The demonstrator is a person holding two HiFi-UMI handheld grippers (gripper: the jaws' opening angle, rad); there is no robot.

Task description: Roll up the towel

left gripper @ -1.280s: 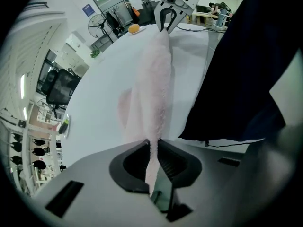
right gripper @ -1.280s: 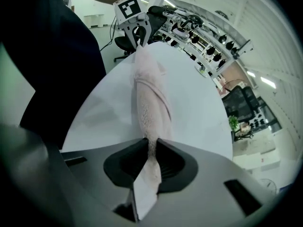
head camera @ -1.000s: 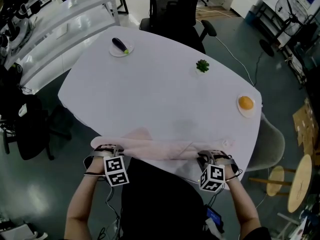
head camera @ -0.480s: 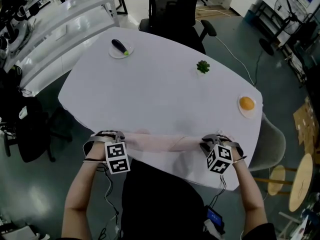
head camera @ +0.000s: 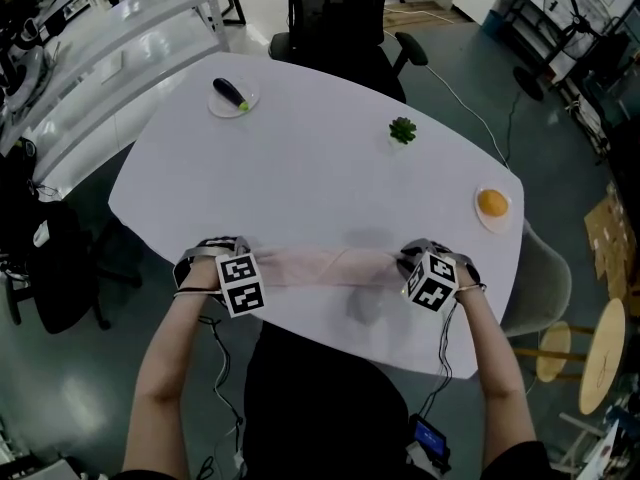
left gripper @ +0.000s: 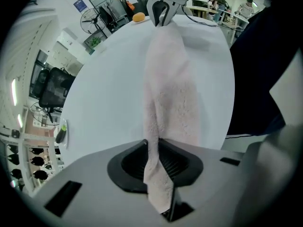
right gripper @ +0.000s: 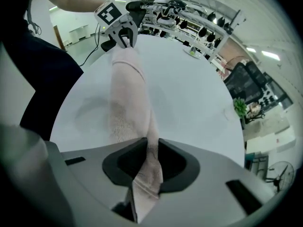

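Pinching towel (head camera: 320, 266) ends: left gripper (head camera: 215, 258), right gripper (head camera: 415, 259), jaws near-closed, just easing wider. We see towel stretched along table (head camera: 320, 178) 6 o'clock edge; eggplant (head camera: 230, 93) 11, plant (head camera: 402, 129) 1, orange (head camera: 491, 202) 3. Only gripper views show cloth between pads.

A white oval table (head camera: 300, 173) stood on a dark, glossy floor (head camera: 70, 398) — black office chair (head camera: 335, 23) at its far edge, white shelving (head camera: 110, 53) at left, wooden stool (head camera: 598, 358) at right.

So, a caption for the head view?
Left gripper and right gripper, jaws just eased slightly wider, hold a pink towel stretched over the white table.
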